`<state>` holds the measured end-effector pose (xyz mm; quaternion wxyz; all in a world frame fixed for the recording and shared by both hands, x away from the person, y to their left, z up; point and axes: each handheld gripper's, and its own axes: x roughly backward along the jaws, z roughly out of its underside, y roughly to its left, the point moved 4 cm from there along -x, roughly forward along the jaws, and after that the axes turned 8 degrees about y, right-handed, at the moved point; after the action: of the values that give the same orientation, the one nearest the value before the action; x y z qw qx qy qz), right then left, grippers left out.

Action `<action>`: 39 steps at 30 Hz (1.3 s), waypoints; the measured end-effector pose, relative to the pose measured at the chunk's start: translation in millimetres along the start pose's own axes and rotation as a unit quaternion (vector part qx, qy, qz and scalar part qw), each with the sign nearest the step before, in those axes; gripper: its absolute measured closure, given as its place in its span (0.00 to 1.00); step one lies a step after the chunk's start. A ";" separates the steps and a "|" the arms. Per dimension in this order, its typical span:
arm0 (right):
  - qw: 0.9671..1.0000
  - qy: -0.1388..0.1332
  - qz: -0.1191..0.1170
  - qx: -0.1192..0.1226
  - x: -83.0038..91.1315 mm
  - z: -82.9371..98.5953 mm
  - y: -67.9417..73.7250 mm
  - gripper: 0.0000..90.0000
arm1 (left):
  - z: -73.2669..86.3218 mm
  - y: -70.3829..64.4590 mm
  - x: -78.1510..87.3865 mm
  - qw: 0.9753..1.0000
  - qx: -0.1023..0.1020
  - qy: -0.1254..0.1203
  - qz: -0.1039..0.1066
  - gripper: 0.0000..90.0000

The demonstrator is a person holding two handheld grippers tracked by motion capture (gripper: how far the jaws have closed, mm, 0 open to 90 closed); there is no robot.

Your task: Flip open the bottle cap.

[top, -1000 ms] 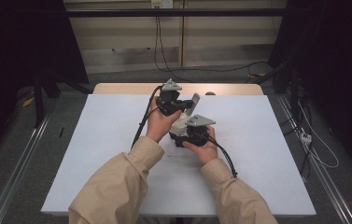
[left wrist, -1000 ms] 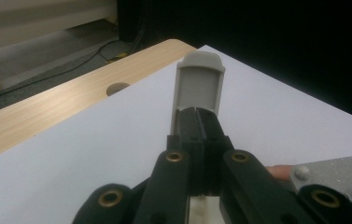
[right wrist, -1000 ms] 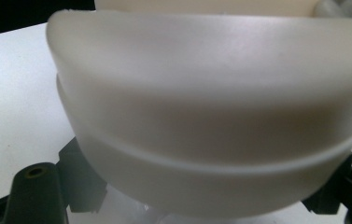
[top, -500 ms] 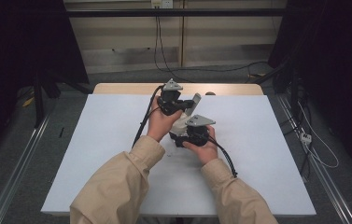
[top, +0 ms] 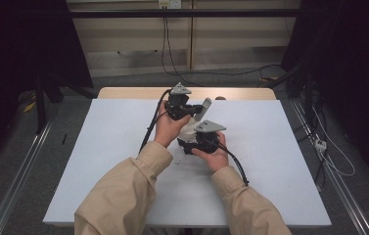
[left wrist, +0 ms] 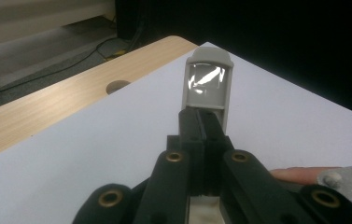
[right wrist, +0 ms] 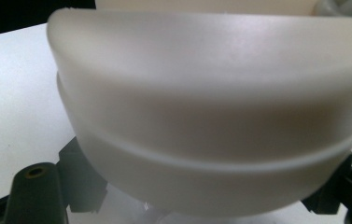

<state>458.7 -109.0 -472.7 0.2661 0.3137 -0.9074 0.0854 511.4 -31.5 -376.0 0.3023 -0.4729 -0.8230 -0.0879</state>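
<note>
Two claws being worked close together near the far edge of the table (top: 99, 161).

A grey flat piece (left wrist: 207, 79) is being gripped by the clenched left claw (left wrist: 205, 122) and held above the table. A whitish rounded container (right wrist: 211, 116) is being pressed close against the right claw (top: 192, 145); its grasp cannot be told.

A translucent container (right wrist: 211, 116) hides the right hand-held gripper's jaws.
</note>
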 end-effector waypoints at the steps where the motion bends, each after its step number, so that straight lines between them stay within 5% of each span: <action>1: 1.000 0.000 -0.001 -0.001 0.0 0.0 -0.1 0.21 | 0.2 -0.3 -0.4 1.000 0.002 0.000 0.001 1.00; 39: 1.000 0.003 -0.004 0.004 0.2 -0.1 -0.6 0.21 | 3.6 3.0 -12.0 1.000 0.001 0.013 0.006 1.00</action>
<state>459.0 -109.6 -472.6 0.2674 0.3181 -0.9052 0.0892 516.8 -37.1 -386.3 0.3135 -0.4766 -0.8162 -0.0914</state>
